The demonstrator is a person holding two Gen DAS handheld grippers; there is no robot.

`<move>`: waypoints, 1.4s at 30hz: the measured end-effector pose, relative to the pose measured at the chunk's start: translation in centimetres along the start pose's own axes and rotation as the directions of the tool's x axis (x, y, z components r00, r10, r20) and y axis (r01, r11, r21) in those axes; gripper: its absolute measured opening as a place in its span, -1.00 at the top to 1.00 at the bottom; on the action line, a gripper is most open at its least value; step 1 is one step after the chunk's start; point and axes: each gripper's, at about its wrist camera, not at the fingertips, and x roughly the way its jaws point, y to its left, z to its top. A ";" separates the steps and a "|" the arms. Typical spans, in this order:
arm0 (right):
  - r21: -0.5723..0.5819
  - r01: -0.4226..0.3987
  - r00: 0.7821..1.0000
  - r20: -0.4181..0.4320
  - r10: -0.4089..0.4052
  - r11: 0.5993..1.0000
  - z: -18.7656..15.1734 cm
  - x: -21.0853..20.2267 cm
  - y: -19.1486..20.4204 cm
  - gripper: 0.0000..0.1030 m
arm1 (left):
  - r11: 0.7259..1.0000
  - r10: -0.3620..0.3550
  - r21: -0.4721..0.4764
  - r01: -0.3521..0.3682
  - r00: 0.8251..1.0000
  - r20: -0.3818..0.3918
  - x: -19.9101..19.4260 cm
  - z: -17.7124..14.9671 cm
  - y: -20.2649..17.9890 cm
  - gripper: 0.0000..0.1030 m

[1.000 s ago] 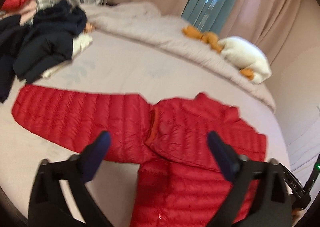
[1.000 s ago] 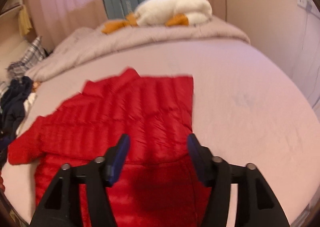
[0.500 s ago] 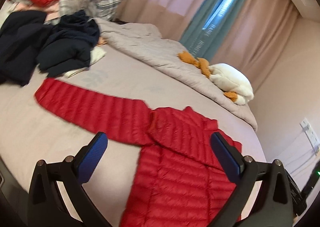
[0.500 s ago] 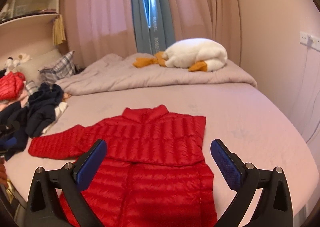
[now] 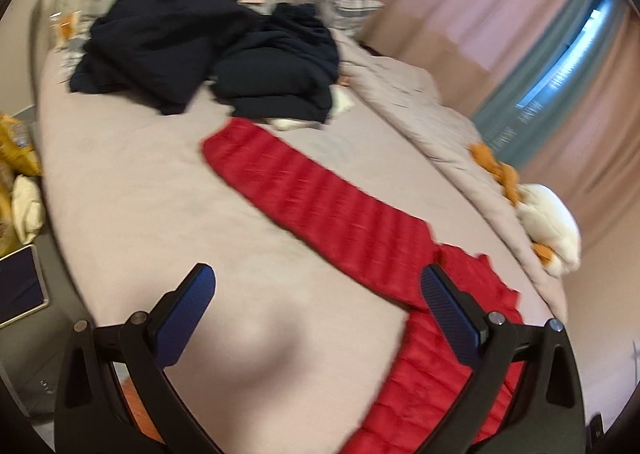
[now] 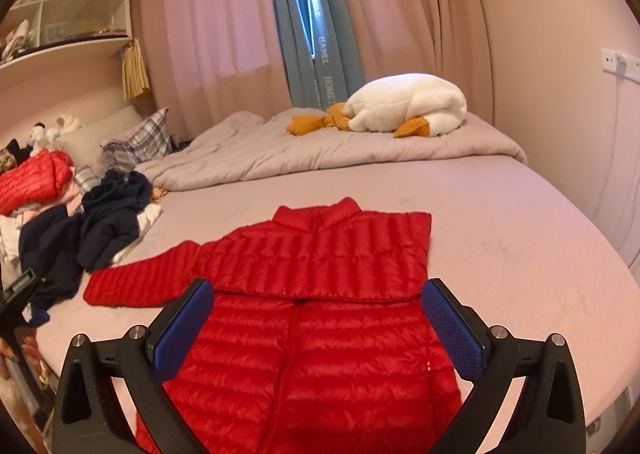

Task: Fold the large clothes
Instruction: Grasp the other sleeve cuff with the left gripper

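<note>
Your left gripper (image 5: 318, 308) has its jaws wide apart, nothing between them, hanging over bare sheet just beside the red jacket (image 6: 320, 318). The left wrist view is motion-blurred.

Jacket lies flat on the bed (image 6: 520, 274), front side up, collar toward the far side. Its one outstretched sleeve (image 5: 316, 210) runs out toward the pile of dark clothes (image 5: 208, 42) and ends near it, not touching. In the right wrist view the opposite shoulder shows a straight edge with no sleeve sticking out; can't tell whether it's tucked under.

Your right gripper (image 6: 318, 318) is spread fully too, empty, hovering above the jacket's lower half, with the zipper line about centred between the fingers. Pads are clear of the fabric.

Far side: bunched grey duvet (image 6: 320, 150) with a white plush goose (image 6: 404, 104) on it. A second red puffy garment (image 6: 32, 182) sits on the heap at the left.
</note>
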 end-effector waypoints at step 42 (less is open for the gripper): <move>0.109 0.171 0.984 -0.066 -0.164 0.979 -0.8 -0.2 -2.8 -0.99 | 0.917 0.060 -0.388 -0.097 0.992 -0.107 18.7 8.1 10.0 -0.47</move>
